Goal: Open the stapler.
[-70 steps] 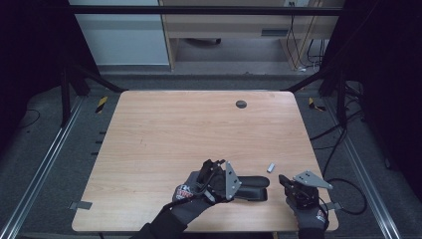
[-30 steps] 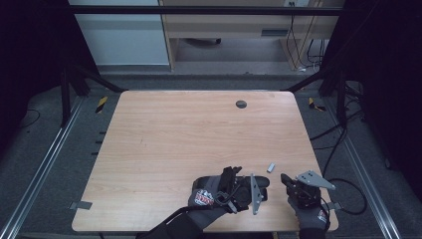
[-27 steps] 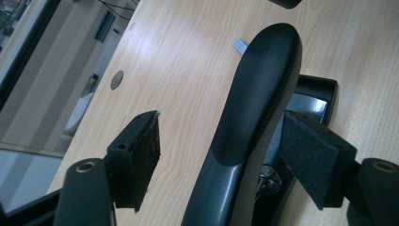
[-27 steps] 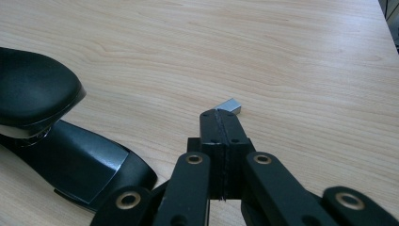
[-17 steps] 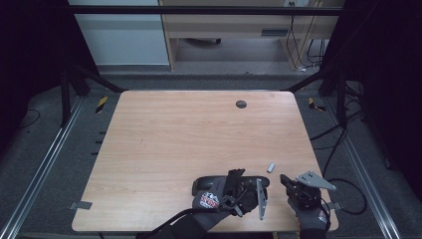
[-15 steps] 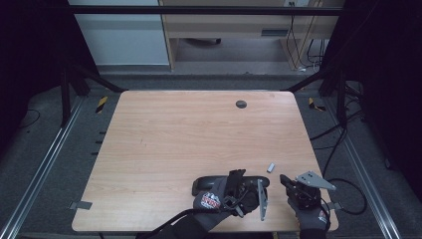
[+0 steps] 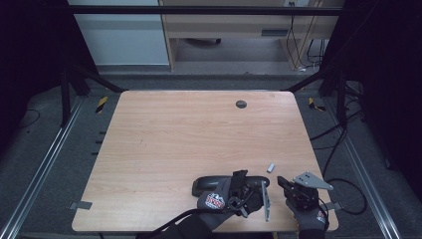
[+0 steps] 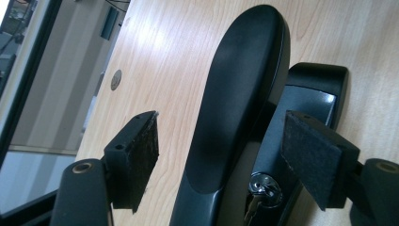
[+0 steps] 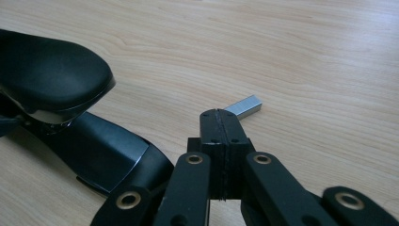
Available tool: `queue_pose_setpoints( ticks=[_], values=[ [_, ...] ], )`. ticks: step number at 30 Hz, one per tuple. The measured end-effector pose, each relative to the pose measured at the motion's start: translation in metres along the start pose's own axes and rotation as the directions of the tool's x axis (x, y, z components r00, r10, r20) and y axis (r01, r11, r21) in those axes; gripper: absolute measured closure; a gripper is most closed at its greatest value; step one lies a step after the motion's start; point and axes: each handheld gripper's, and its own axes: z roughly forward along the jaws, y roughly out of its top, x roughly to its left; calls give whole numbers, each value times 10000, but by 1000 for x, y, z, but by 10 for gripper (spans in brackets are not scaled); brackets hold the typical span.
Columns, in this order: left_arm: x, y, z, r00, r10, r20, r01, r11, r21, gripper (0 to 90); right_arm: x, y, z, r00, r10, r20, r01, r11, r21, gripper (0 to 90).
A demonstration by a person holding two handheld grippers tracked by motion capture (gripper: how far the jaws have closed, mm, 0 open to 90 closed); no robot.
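Note:
A black stapler (image 7: pixel 206 184) lies near the table's front edge. In the left gripper view its long top arm (image 8: pixel 237 103) stands raised off the base (image 8: pixel 310 92), with a key-like metal piece (image 8: pixel 261 186) low down. My left gripper (image 7: pixel 242 185) is rolled on its side and open; its pads (image 8: pixel 134 160) straddle the stapler without touching it. My right gripper (image 7: pixel 282 182) sits just right of the stapler, shut and empty (image 9: pixel 219 117). A small strip of staples (image 9: pixel 243 106) lies on the wood just beyond its tips (image 7: pixel 271 168).
The wooden table (image 7: pixel 199 134) has a round dark grommet (image 7: pixel 241 104) near its far edge. Metal rails run along both sides of the table, and cables lie on the floor at the right. A gloved hand holds each gripper at the front edge.
My left hand has slid right and slightly down along the stapler, and its grey plate has tipped onto its edge. The right gripper and the staple strip have stayed put.

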Motion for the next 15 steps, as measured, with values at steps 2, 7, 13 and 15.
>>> queue_pose_setpoints(
  ticks=[2, 7, 13, 15],
  values=[
    [-1, 1, 2, 9999, 157, -72, -156, 9998, 113, 275, 1, 0, 1, 10000, -27, -46, 27, 10000, 34, 900],
    [-2, 1, 7, 9996, 198, -212, -194, 9997, 173, 287, 2, -1, 2, 9998, 22, -213, -20, 9999, 100, 900],
    [-3, 2, 11, 9991, 261, -337, -252, 9994, 249, 335, 3, -2, 4, 9994, -64, -333, 67, 9999, 80, 900],
    [-4, 2, 12, 9989, 202, -432, -194, 9996, 186, 360, 4, -3, 5, 9992, -124, -374, 128, 9999, 95, 900]
  ],
)
